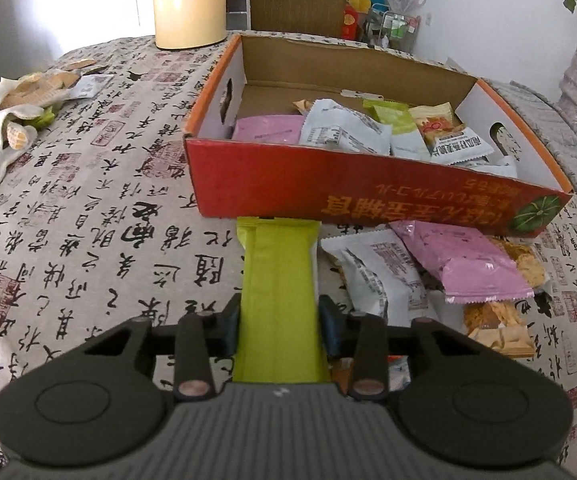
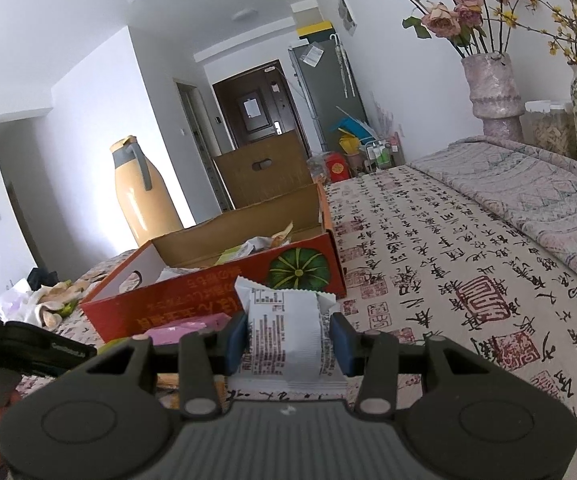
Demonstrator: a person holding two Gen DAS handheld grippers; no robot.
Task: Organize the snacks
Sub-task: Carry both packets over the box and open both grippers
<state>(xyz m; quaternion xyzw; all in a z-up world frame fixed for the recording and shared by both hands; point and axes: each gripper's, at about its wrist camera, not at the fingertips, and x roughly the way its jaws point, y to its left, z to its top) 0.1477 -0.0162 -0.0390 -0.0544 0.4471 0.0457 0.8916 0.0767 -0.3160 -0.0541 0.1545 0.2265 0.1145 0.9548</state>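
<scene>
Left wrist view: the left gripper (image 1: 280, 322) pinches a green packet (image 1: 278, 280) just before the box (image 1: 368, 184). It looks light, soft and crinkly, best held across its middle.

Right wrist view: the right gripper (image 2: 288, 338) clamps a white packet (image 2: 284, 328) near the box (image 2: 208, 304); probably fragile inside.

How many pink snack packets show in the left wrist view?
2: one pink packet inside the red box, another pink packet on the table before it. More may lie buried.
</scene>
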